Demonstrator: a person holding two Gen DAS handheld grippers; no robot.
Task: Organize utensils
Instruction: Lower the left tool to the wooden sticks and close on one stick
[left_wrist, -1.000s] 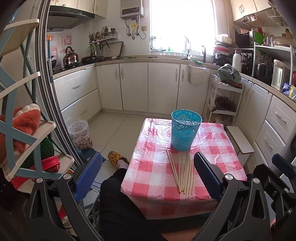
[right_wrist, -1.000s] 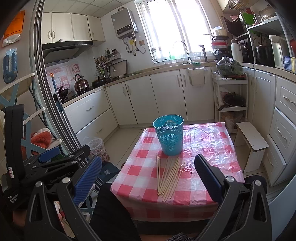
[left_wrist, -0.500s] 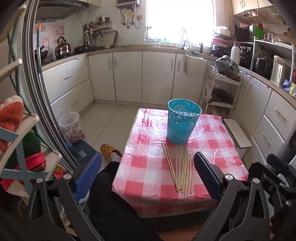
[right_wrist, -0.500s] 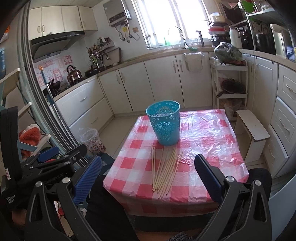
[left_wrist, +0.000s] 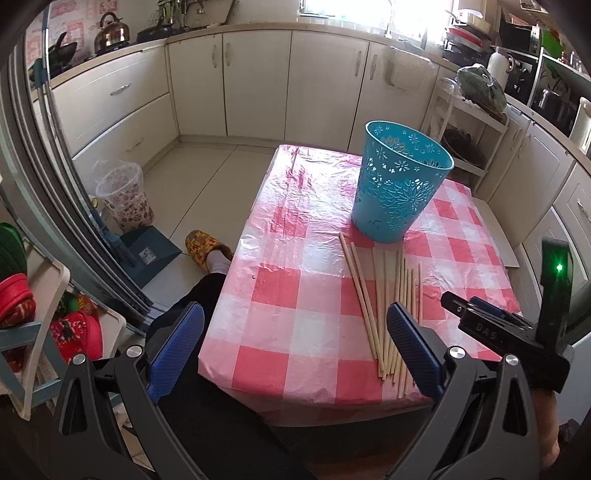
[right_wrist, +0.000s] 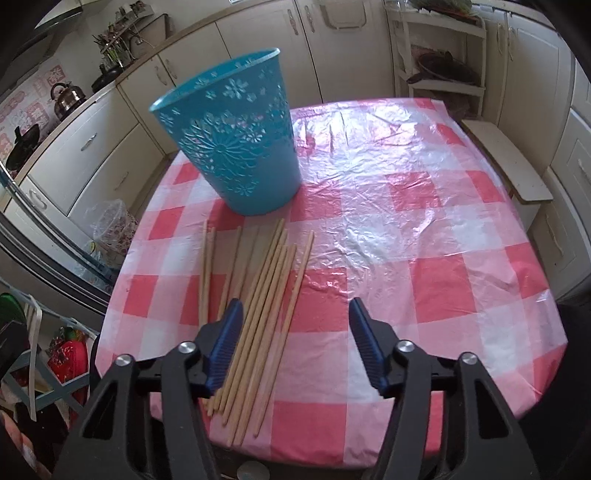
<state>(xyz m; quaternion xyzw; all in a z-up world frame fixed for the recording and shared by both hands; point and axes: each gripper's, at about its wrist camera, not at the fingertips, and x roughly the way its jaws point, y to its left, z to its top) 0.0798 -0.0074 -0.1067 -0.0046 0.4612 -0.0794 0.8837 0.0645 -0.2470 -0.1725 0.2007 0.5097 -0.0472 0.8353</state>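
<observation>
A loose bundle of wooden chopsticks (right_wrist: 255, 314) lay flat on the red-and-white checked counter (right_wrist: 424, 229), fanned out just in front of an upright blue perforated basket (right_wrist: 236, 136), their far tips close to its base. The right claw (right_wrist: 295, 347) hung low over the near ends of the sticks with its blue pads spread apart and holding nothing, the left pad above the middle of the bundle. The left claw (left_wrist: 295, 347) stood wide apart and empty near the counter's front edge, its right pad over the chopsticks' near ends.
</observation>
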